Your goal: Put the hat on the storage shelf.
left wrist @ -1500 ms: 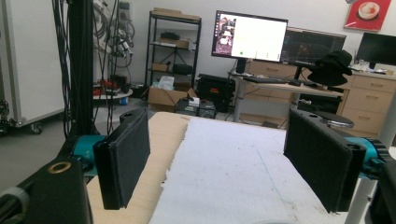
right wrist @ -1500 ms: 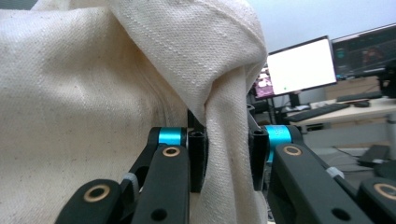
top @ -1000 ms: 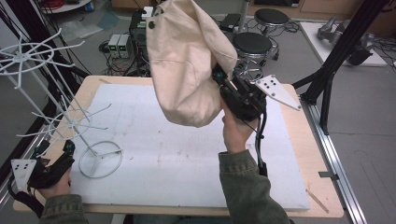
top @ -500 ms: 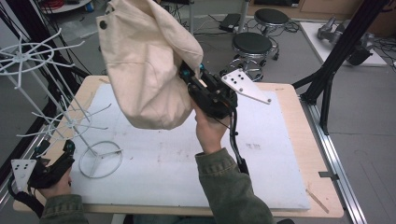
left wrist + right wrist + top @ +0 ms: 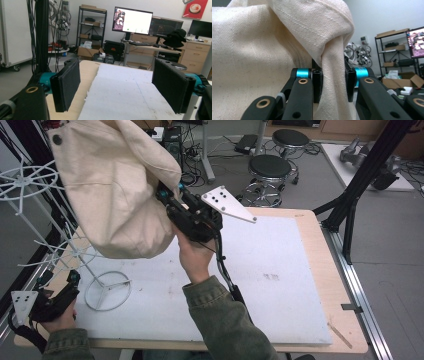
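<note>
Overhead, a bulging cream canvas bag (image 5: 112,190), coarse-woven, one dark snap.

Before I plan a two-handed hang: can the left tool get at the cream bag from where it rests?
Probably not yet: the left tool sits open low by the wire rack's ring base, while the cream bag hangs high above.

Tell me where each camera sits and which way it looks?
High view: above the table, looking down; forearms, left gripper, right gripper.
Left gripper view: on the left gripper, looking across the table; open jaws.
Right gripper view: on the right gripper; jaws clamping the cream bag.
Shared: the bag.
</note>
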`<action>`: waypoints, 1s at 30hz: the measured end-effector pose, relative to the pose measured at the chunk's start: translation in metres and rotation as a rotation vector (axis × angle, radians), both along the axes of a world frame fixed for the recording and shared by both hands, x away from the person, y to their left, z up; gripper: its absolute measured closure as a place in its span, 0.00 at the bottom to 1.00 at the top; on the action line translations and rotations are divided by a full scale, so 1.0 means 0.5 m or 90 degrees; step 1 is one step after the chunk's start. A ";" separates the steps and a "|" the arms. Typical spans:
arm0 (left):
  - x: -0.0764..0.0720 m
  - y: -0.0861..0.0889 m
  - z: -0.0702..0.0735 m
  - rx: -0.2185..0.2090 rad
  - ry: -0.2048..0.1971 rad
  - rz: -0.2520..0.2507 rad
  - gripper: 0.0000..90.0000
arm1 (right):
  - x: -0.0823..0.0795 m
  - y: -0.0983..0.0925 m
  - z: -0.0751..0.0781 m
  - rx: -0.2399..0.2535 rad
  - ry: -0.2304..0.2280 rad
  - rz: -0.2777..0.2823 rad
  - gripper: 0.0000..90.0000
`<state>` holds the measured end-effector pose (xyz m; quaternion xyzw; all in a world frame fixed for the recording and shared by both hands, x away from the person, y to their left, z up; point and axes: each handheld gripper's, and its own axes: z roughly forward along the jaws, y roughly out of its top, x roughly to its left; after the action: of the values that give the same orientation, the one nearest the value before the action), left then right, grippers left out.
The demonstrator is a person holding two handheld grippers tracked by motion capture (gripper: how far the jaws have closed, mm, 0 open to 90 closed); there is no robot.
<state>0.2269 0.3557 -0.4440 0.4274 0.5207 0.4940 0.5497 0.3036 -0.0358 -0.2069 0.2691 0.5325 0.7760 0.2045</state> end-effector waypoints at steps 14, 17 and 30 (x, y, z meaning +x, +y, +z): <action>0.001 0.001 -0.001 -0.003 -0.004 -0.002 0.25 | 0.005 0.086 -0.024 -0.052 0.009 0.052 0.84; 0.001 0.001 -0.001 -0.005 -0.007 -0.001 0.25 | 0.002 0.099 -0.039 -0.085 0.005 0.063 0.84; -0.001 0.002 -0.001 -0.004 -0.005 0.001 0.25 | 0.016 0.117 -0.100 -0.127 0.043 0.109 0.81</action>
<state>0.2266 0.3568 -0.4446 0.4231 0.5202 0.4944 0.5531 0.3116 0.0225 -0.2567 0.2273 0.6347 0.7241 0.1454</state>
